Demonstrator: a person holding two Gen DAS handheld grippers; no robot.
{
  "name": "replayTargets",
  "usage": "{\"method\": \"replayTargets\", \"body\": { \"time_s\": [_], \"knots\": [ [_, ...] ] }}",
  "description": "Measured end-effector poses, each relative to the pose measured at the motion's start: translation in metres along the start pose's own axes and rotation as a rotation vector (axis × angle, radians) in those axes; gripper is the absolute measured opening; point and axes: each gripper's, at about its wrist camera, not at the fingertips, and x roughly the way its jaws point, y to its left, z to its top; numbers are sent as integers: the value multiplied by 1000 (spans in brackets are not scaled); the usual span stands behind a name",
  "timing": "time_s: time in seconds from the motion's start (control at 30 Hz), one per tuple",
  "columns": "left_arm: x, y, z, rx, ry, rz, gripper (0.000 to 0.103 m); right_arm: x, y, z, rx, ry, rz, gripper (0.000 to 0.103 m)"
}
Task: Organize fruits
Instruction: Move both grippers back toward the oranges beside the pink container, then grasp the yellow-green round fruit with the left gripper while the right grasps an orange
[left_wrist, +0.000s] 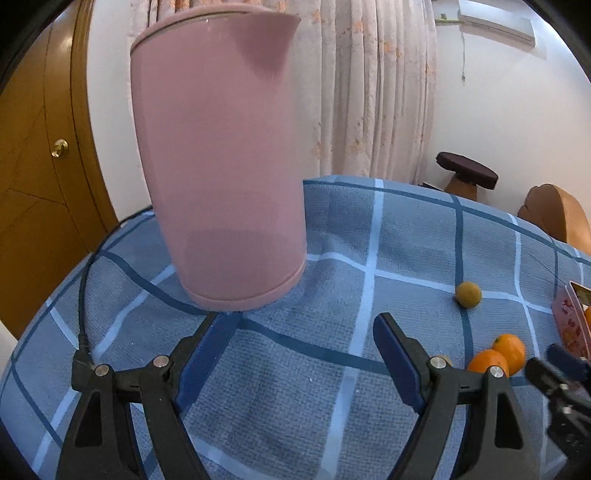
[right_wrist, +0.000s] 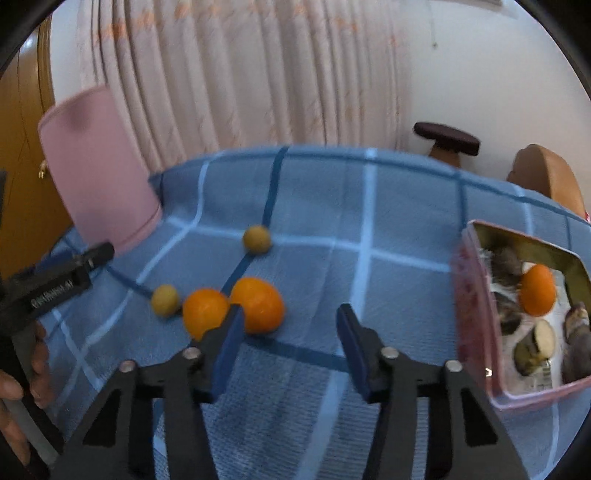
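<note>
Two oranges (right_wrist: 255, 304) (right_wrist: 205, 312) lie side by side on the blue checked cloth (right_wrist: 369, 229), just left of my open, empty right gripper (right_wrist: 291, 317). Two small yellow-brown fruits (right_wrist: 256, 239) (right_wrist: 165, 299) lie near them. A pink box (right_wrist: 476, 325) at the right holds one orange (right_wrist: 537, 290) and printed paper. My left gripper (left_wrist: 299, 325) is open and empty in front of a pink kettle (left_wrist: 221, 166). In the left wrist view the oranges (left_wrist: 498, 356) and one small fruit (left_wrist: 468, 294) lie to the right.
The kettle's black cord (left_wrist: 83, 291) runs along the cloth's left edge. A dark stool (right_wrist: 445, 138) and a brown chair back (right_wrist: 546, 173) stand beyond the table, with curtains (right_wrist: 240, 74) behind and a wooden door (left_wrist: 40, 147) at left.
</note>
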Motion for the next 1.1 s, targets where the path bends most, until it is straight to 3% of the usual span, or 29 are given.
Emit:
{"method": "replayTargets", "body": {
  "time_s": [0.13,0.43,0.67,0.77,0.83,1.0,1.1],
  "knots": [
    [1,-3,0,1,35,-47,83,15,4,1,-3,60,33,52],
    [3,-14,-2,49,47,-45,83,25,4,12,30,54,60,52],
    [5,-36,-6,130,55,-46,83,39,6,16,67,110,117,53],
    [6,-40,-7,153,56,-37,84,40,10,16,57,110,103,54],
    [7,-42,-8,162,61,-35,83,42,11,16,56,111,110,39],
    [10,-47,-10,187,64,-27,83,40,7,14,81,106,126,39],
    [11,-47,-10,190,70,-39,83,27,0,11,112,51,130,39]
  ]
}}
